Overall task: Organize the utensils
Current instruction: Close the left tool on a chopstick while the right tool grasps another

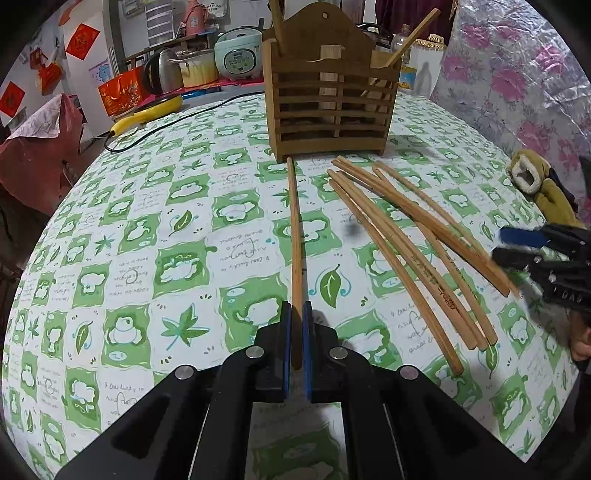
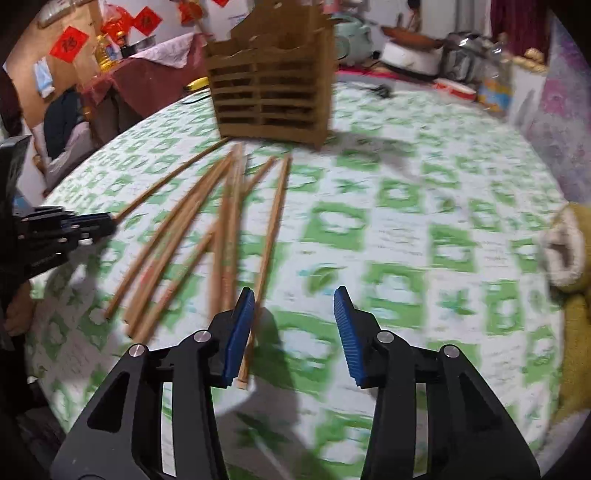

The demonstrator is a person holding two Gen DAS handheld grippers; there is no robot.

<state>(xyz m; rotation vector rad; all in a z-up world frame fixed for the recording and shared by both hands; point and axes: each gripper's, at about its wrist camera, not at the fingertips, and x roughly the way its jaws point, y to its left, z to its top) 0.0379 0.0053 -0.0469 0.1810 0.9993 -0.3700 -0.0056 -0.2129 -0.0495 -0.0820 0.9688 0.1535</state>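
Left hand-held gripper (image 1: pixel 296 314) pinches one chopstick (image 1: pixel 294 236), pointing straight ahead toward the wooden holder (image 1: pixel 332 103); right hand-held gripper (image 2: pixel 294 300) gapes wide, loose chopsticks (image 2: pixel 207 236) lying ahead-left.

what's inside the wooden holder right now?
In the wooden holder, one chopstick leans out of the right compartment, another stick rises from the left, and a pale wooden piece shows through the slats. The bottom is hidden.

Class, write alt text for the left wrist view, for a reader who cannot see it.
The left gripper is shut on a single chopstick pointing toward a slatted wooden utensil holder on a green-patterned tablecloth. To its right a loose pile of chopsticks lies on the cloth, with the right gripper at the frame's edge.
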